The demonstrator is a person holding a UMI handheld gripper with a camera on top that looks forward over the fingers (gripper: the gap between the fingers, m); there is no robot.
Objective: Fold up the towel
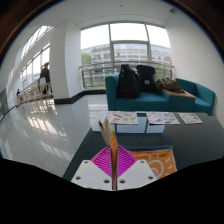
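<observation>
Tongs (112, 166) pinch an upright towel (111, 140) fold between their pads.

The gripper (113, 165) points level and forward. Its jaws stand pressed together, the magenta pads (105, 160) meeting face to face. A thin strip of fabric is pinched between them.

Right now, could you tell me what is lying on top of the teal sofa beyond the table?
On the teal sofa lie dark bags or clothing and something brown at the right. The seat beneath them is covered.
</observation>
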